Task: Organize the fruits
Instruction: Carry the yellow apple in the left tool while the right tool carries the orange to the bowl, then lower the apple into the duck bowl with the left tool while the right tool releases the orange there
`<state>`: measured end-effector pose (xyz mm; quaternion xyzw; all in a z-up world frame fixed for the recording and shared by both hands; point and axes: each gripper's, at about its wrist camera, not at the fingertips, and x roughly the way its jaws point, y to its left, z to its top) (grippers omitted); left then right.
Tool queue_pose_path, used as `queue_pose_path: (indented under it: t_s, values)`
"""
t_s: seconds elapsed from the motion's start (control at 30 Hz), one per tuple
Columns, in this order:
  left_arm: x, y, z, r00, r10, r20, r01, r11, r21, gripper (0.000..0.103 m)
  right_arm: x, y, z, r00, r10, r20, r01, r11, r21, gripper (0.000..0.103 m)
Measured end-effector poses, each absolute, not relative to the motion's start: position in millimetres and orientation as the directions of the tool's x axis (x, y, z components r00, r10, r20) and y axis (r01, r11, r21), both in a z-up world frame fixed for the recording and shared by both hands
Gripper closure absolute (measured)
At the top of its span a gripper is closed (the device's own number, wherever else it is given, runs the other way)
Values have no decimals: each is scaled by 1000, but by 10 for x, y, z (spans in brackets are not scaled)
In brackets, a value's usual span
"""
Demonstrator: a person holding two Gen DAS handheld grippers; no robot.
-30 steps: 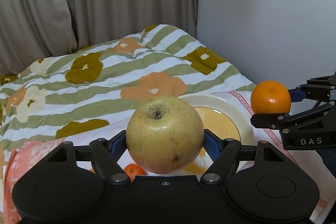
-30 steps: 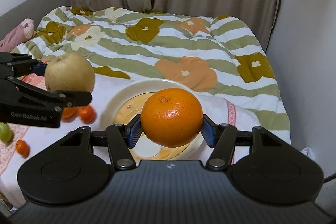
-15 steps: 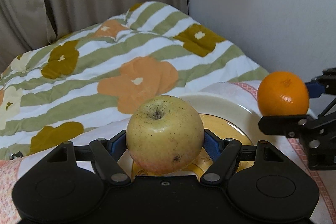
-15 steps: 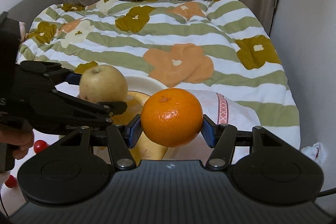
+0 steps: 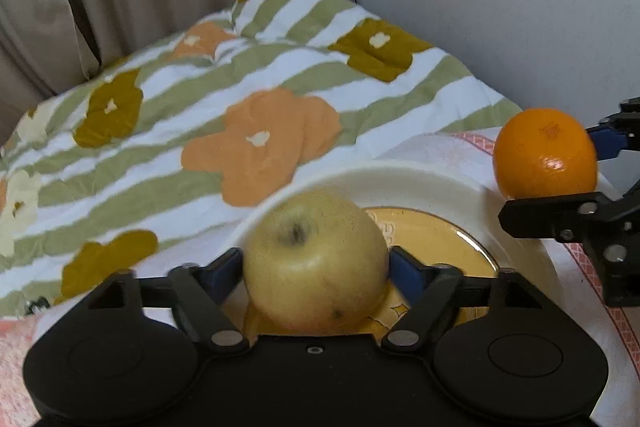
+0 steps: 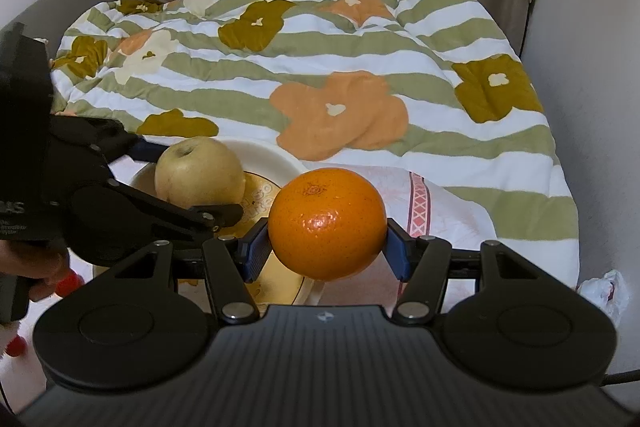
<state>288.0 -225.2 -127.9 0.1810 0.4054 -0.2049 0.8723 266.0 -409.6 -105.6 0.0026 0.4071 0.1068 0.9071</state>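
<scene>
Left gripper opening at this moment, blue pads drawn just clear of the apple on both sides, apple between the jaws and low over the yellow centre of the plate; whether resting on the plate yet, cannot tell

Right gripper at a middling spread, clamped on the orange across its widest part, stem scar facing up, fruit hanging ahead of the jaws above the plate's near rim

Apple: probably fairly heavy for its size, firm, smooth and a little waxy, liable to bruise if dropped and to roll once freed; best taken across the widest part, stem dimple up. Blurred in the left wrist view, so possibly rolling or settling right now

Orange: likely firm with slight give, pebbled skin offering better bite than the apple's; squeeze hard and the peel could dent. Grip at the equator looks sound

Plate: shallow, cream rim, yellow patterned well, sitting on a white cloth with a pink border over the flowered quilt. Nothing else seen inside besides the apple below the left jaws. Room beside the apple for the orange, though both round and apt to knock together on a soft, uneven base

Small red fruits left of the right jaws, off the plate, partly hidden
</scene>
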Motion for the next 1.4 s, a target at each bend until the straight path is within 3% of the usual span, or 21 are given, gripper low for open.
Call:
queue_pose_path:
  t_s: [0.03, 0.57, 1.03, 1.1, 1.17, 1.3, 1.4]
  values:
    - [2853, -2241, -1245, 599, -210, -772, 507, 846, 163, 2, 2646, -4086, -1049, 645, 197, -738, -194, 977, 91, 29]
    - [2531, -1915, -1089, 575, -171, -800, 451, 882, 136, 2, 2751, -3835, -1107, 619, 286, -731, -364, 930, 55, 29]
    - [2289, -1709, -1014, 583, -121, -803, 368, 921, 129, 2, 2791, -3471, -1382, 603, 264, -753, -504, 857, -104, 29]
    - [2270, -1695, -1024, 581, -120, -805, 359, 926, 121, 2, 2763, -3460, -1368, 621, 263, -738, -504, 855, -120, 26]
    - [2244, -1691, -1020, 581, -119, -805, 352, 929, 116, 2, 2716, -3437, -1329, 660, 242, -711, -501, 847, -177, 12]
    - [2181, -1695, -1005, 583, -120, -804, 344, 933, 110, 2, 2647, -3426, -1285, 686, 196, -701, -484, 842, -239, 9]
    - [2143, -1681, -977, 588, -126, -799, 341, 934, 104, 2, 2580, -3487, -1242, 691, 202, -694, -463, 861, -210, 0]
